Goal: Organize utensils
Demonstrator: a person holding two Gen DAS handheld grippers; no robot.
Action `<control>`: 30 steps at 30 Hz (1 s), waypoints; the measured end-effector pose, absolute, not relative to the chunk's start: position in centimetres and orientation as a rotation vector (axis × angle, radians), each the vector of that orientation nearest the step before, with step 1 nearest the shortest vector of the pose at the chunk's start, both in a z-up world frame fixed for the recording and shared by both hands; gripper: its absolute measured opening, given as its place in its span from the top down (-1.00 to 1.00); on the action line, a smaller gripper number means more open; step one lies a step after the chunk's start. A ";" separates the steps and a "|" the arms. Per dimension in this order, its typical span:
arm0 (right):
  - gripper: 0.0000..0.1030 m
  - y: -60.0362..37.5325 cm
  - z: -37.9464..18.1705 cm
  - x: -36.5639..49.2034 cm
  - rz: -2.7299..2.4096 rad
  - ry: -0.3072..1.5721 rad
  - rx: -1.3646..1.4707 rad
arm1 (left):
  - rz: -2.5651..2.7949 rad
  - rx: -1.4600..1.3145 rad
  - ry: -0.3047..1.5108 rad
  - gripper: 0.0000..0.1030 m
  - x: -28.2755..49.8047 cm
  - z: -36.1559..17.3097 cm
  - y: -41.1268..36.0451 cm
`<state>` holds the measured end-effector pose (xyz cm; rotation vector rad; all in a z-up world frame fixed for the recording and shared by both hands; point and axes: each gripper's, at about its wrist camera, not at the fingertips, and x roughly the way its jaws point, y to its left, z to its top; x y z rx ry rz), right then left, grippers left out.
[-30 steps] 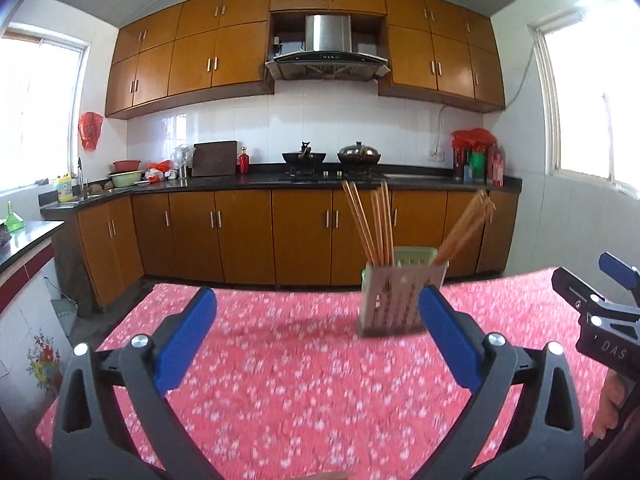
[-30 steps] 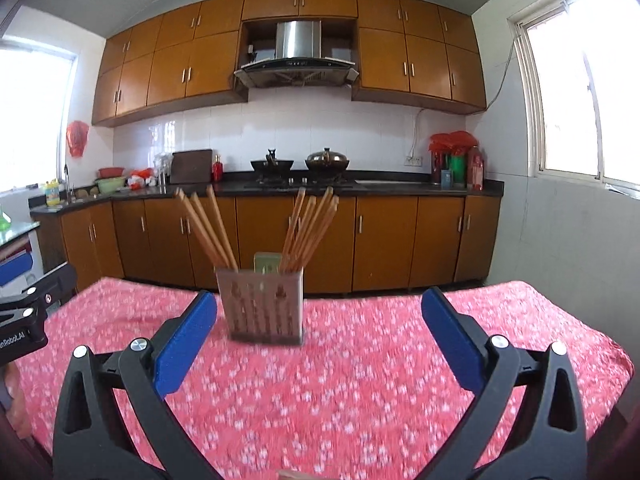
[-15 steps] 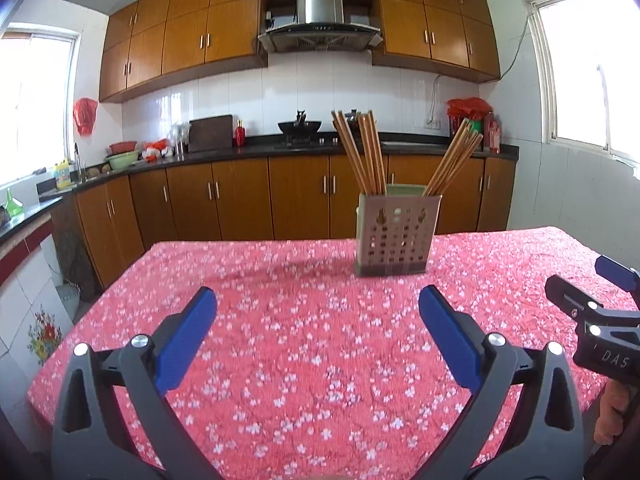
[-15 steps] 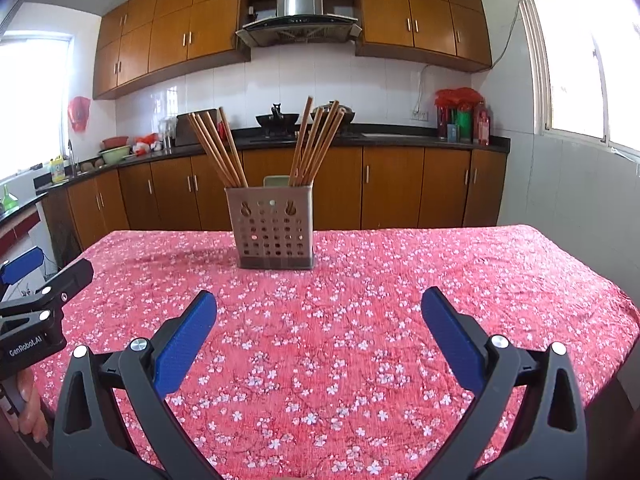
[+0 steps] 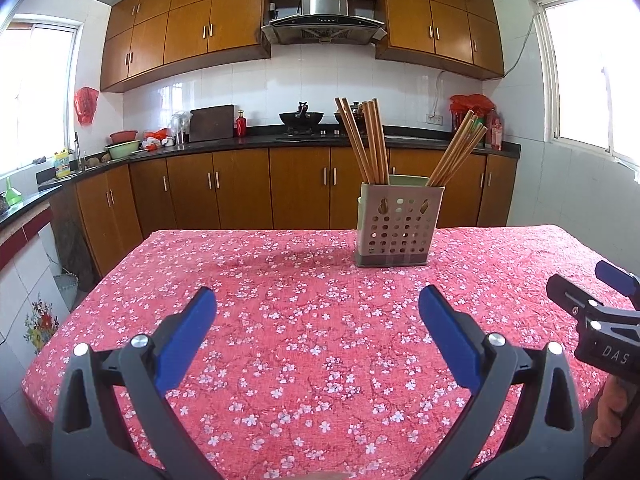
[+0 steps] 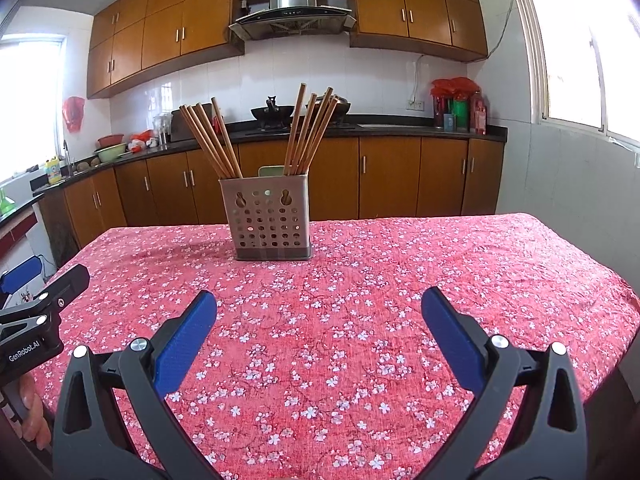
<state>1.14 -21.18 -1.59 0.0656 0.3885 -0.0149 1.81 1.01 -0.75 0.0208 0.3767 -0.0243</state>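
Note:
A beige perforated utensil holder (image 5: 396, 226) stands upright on the red floral tablecloth (image 5: 304, 320), toward the far side. It also shows in the right wrist view (image 6: 270, 218). Two bunches of wooden chopsticks (image 5: 370, 142) lean in it, one at each side (image 6: 310, 130). My left gripper (image 5: 318, 316) is open and empty, above the cloth, well short of the holder. My right gripper (image 6: 320, 316) is open and empty too, to the right of the left one. Each gripper shows at the edge of the other's view.
The table's far edge lies just behind the holder, with wooden kitchen cabinets (image 5: 240, 188) and a dark counter (image 6: 400, 130) beyond. A white wall with a window (image 6: 576, 60) is to the right. The table's left edge (image 5: 92, 292) drops to a tiled floor.
Both grippers have tilted down and drawn back from the holder, so it looks smaller and farther. More of the tablecloth lies in front of them. The jaws stay open.

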 end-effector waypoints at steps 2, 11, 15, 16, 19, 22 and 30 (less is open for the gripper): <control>-0.97 -21.2 -1.6 1.1 -0.017 0.388 0.066 | -0.025 0.020 0.376 -0.92 1.8 -0.8 1.0; -0.97 -21.5 -1.6 1.0 -0.017 0.387 0.068 | -0.027 0.022 0.375 -0.92 1.9 -0.7 1.0; -0.97 -21.5 -1.5 1.0 -0.018 0.388 0.069 | -0.029 0.024 0.374 -0.92 1.9 -0.6 0.9; -0.97 -21.5 -1.5 1.0 -0.018 0.388 0.069 | -0.029 0.024 0.374 -0.92 1.9 -0.6 0.9; -0.97 -21.6 -1.6 1.0 -0.017 0.388 0.068 | -0.029 0.023 0.374 -0.92 1.9 -0.6 1.0; -0.97 -21.6 -1.6 1.0 -0.016 0.389 0.069 | -0.030 0.023 0.375 -0.92 2.0 -0.6 0.9; -0.97 -21.6 -1.6 1.0 -0.017 0.388 0.069 | -0.029 0.024 0.377 -0.92 2.0 -0.7 0.7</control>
